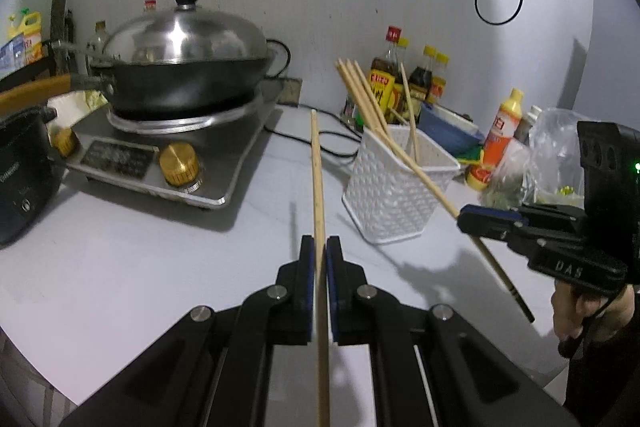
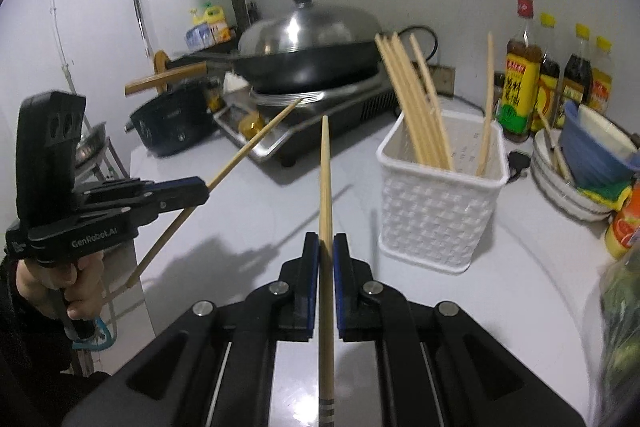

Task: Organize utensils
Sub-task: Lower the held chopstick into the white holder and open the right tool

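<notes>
The left claw (image 1: pixel 319 251) is clenched on one wooden chopstick (image 1: pixel 318 179), and the right claw (image 2: pixel 326 247) is clenched on a second chopstick (image 2: pixel 326 179); each stick runs forward between the blue pads, above the table (image 1: pixel 120 267). The near end of the left stick is cut off by the lower edge of the left wrist view. In the right wrist view the near end of the other stick shows dark rings.

The white basket (image 2: pixel 436 211) stands on the table, to the right of both sticks, and holds several more chopsticks (image 2: pixel 416 107) that lean against its walls. Their lower ends are hidden inside it. In the left wrist view the stick of the right claw passes in front of the basket, so part of its rim is covered.

Behind the basket stand sauce bottles (image 2: pixel 520 75) and a stack of bowls (image 2: pixel 576 171), partly cut off at the right edge. The wok with lid (image 1: pixel 180 67) sits on a cooker (image 1: pixel 160 155) at the left. Between the cooker and the basket there is bare table surface. The labels are too blurred to read.
</notes>
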Demonstrator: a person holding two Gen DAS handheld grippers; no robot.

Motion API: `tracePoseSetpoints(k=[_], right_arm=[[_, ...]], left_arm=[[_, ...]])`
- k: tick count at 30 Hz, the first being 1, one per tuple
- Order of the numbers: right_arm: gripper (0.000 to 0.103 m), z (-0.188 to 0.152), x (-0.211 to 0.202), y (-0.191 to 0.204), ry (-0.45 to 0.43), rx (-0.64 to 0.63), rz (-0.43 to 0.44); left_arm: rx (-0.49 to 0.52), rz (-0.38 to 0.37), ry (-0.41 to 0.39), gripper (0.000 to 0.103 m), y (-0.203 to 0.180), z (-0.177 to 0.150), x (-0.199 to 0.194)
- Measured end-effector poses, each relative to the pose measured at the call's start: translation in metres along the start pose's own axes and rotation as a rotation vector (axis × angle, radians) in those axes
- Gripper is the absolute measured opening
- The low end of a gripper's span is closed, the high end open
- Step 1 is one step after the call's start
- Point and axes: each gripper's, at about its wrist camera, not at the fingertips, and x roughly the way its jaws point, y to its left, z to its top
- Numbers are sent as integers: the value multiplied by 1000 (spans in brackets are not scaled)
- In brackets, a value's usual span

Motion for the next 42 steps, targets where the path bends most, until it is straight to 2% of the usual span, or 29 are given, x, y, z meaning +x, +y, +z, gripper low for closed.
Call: tracePoseSetpoints(k=[7, 19, 28, 36, 42], right_arm=[[6, 28, -22, -20, -61, -16, -36], [6, 75, -20, -49, -118, -32, -66], [6, 111, 5, -53, -136, -60, -75], [6, 142, 38, -56, -134, -94, -126], [6, 161, 70, -53, -131, -112, -111]], left_arm=[[21, 18, -59, 5, -5, 19, -14], [16, 9, -136, 5, 0, 42, -17], [-1, 27, -154, 5, 19, 54, -11], [-30, 30, -168, 5, 44, 57, -4], [-56, 28, -156, 5, 62, 56, 7]])
